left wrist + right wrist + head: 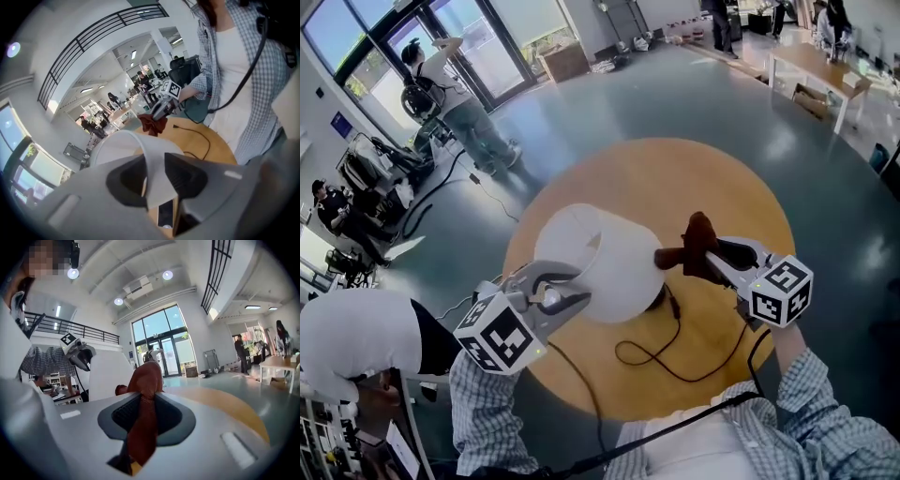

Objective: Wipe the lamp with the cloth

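**Head view.** Nearest are the person's checked sleeves [492,412], one at each bottom corner. The left tool [577,292] reaches in from the lower left. Its jaws are closed onto the rim of the white lamp [614,258], one inside the shade and one outside. The lamp is at the left side of the round wooden desk [675,178], and its shade hides whatever it stands on. The right tool [705,258] comes in from the desk's right edge. It pinches a red-brown cloth [698,234], which sits just beside the shade's right flank. A black cord [652,361] loops over the near part of the desk. Beyond the far-left edge a person [450,94] stands on the grey floor by glass doors [478,37].

**Left gripper view.** The left tool's [154,180] pads press the thin shade wall of the lamp [122,147] between them. Past it are the cloth [152,124], the cord [199,136] and the desk [206,145].

**Right gripper view.** The right tool [146,416] is narrowly parted and clamped on the cloth [145,380], which bunches above the jaws and covers the middle of the view. Behind it the lamp [108,373] is to the left, with the desk's [225,401] edge curving away to the right.
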The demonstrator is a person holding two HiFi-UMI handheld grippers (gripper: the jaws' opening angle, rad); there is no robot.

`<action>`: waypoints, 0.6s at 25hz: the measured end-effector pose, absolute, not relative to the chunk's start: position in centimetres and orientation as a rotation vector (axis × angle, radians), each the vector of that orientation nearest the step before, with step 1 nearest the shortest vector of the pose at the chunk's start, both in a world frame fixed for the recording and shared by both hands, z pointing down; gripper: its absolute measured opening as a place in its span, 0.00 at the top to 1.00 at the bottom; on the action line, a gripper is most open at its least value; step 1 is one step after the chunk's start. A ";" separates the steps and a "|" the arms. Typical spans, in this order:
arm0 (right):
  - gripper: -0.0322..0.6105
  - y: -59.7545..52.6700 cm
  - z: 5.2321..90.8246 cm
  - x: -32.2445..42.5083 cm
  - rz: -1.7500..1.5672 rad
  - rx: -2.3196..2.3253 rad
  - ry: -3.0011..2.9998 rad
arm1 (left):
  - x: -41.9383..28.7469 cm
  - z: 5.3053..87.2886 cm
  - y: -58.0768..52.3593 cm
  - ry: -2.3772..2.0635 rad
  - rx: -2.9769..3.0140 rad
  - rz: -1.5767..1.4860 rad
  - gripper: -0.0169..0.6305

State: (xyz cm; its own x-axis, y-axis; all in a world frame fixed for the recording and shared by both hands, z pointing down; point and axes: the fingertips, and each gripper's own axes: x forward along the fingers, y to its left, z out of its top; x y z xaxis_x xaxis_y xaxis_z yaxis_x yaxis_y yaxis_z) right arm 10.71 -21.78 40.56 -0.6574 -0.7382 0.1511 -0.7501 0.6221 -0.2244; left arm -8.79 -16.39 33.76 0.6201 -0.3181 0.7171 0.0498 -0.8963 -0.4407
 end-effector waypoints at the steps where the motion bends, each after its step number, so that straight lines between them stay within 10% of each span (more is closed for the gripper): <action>1: 0.81 -21.9 41.6 10.0 0.452 1.243 -2.787 | -9.2 33.7 -16.5 0.229 -2.441 -1.178 0.79; 15: 0.81 -23.6 44.8 -5.3 0.607 0.718 -2.930 | -15.0 33.1 -19.2 0.495 -2.671 -0.968 0.79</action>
State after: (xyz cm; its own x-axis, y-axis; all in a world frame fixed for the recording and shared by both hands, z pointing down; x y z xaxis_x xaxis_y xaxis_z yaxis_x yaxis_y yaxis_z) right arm -5.28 -23.63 44.85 -0.8890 -0.4314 0.1535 -0.4568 0.8132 -0.3605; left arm -15.04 -19.22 33.05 0.7207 -0.3982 0.5675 -0.2269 -0.9090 -0.3497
